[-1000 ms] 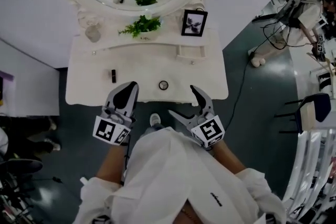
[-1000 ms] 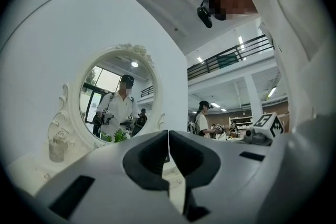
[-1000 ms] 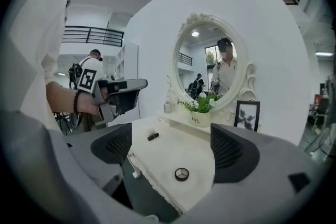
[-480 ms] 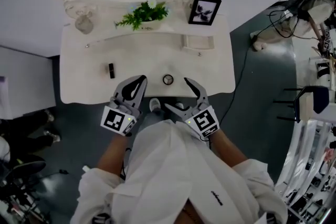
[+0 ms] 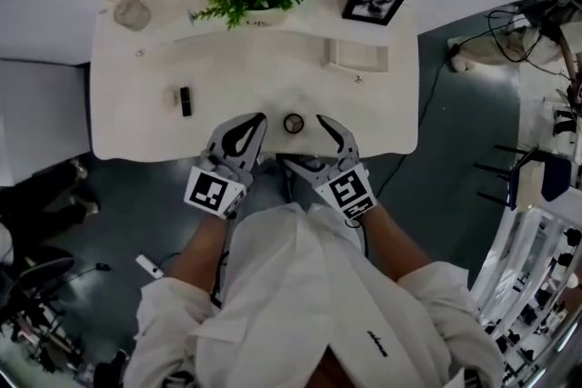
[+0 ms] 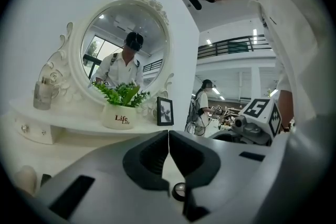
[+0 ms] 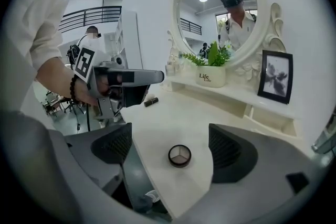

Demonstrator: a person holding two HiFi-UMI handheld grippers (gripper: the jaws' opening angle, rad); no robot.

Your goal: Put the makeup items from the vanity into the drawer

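The right hand-held gripper (image 7: 169, 145) was spread wide, and the round compact (image 7: 179, 155) lay on the table (image 7: 173, 113) between its jaws. The left hand-held gripper (image 6: 168, 138) was pressed together and empty. The right one should probably come down level and close gently, because the compact lay near the table edge.

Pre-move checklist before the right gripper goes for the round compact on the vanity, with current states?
1. Right gripper jaws apart: ok, wide open and empty.
2. Compact lined up between the right jaws: ok. It lies flat on the vanity top, touching neither jaw.
3. Left gripper out of the way: ok. Its jaws are together, holding nothing, and it sits to the compact's left.
4. Drawer open to receive: not ok, it looks closed.
5. Lipstick clear of the grasp: ok, it lies far to the left.
6. Room inside the drawer: cannot tell.
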